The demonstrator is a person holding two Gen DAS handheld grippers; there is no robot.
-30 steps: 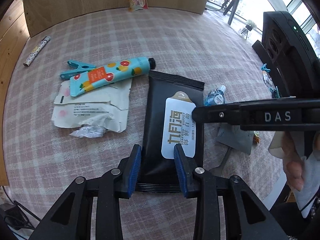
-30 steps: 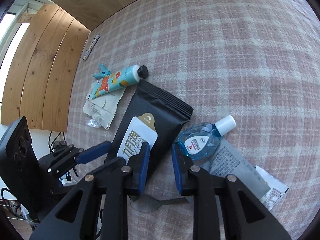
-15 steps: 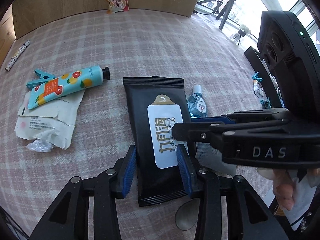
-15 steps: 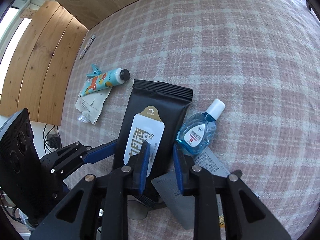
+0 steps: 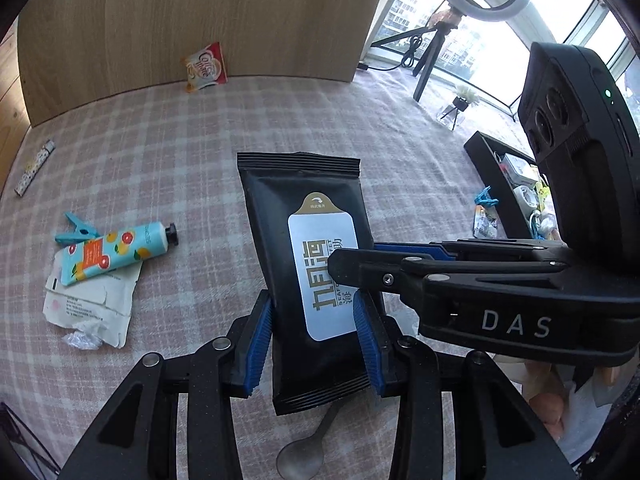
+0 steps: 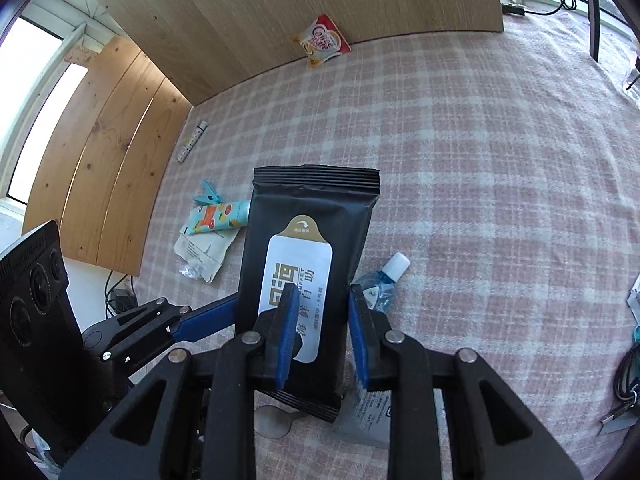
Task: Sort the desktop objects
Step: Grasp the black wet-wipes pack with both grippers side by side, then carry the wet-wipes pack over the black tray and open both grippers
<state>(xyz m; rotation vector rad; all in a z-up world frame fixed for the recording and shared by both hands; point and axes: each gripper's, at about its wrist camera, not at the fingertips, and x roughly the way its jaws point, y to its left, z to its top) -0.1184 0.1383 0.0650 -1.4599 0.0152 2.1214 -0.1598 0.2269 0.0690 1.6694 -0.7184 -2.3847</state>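
A black wet-wipes pack [image 5: 308, 240] with a white label is lifted off the checked cloth; it also shows in the right wrist view [image 6: 308, 240]. My left gripper [image 5: 316, 344] is shut on the pack's two long sides. My right gripper [image 6: 322, 340] is shut on its right edge, one finger over the label and one beneath. A spoon [image 5: 304, 454] and a blue-liquid bottle [image 6: 382, 284] lie on the cloth under the pack.
A fruit-print tube [image 5: 116, 254], a blue clip [image 5: 76, 232] and a torn white packet [image 5: 94, 304] lie at left. A coffee sachet [image 5: 204, 66] leans on the wooden back board. A black tray [image 5: 508, 184] with small items stands at right.
Both grippers have closed on the wipes pack and lifted it off the cloth, tilting upward. The spoon beneath it now shows.
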